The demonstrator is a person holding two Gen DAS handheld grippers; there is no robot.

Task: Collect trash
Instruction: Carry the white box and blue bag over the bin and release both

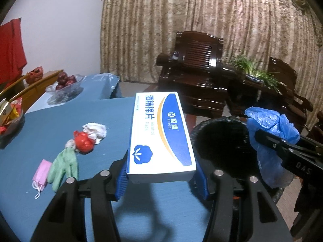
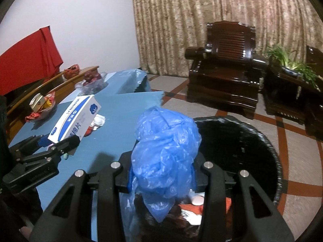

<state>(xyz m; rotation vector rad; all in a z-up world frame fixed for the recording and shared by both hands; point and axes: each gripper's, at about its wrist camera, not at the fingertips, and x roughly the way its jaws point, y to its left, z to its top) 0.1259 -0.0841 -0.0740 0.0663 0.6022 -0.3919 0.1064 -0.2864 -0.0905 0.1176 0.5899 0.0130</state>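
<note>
left fingers [image 1: 161, 178] clamped the alcohol pads box [image 1: 161, 135] between them | right fingers [image 2: 163, 178] clamped the blue plastic bag [image 2: 166, 153] | right view alone showed trash inside the bin [image 2: 262, 141] below the fingers | left view alone showed the green glove [image 1: 63, 165] left of the fingers on the table [image 1: 50, 125]

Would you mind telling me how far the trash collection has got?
Done: some trash already lies in the black bin. In hand: left claw grips the alcohol pad box; right claw holds the blue plastic bag over the bin. Left on the table: tissue wad, red wrapper, green glove, pink mask.

Blue plastic bag [image 2: 165, 153] hides bin [image 2: 262, 141] contents, perhaps wrappers.
</note>
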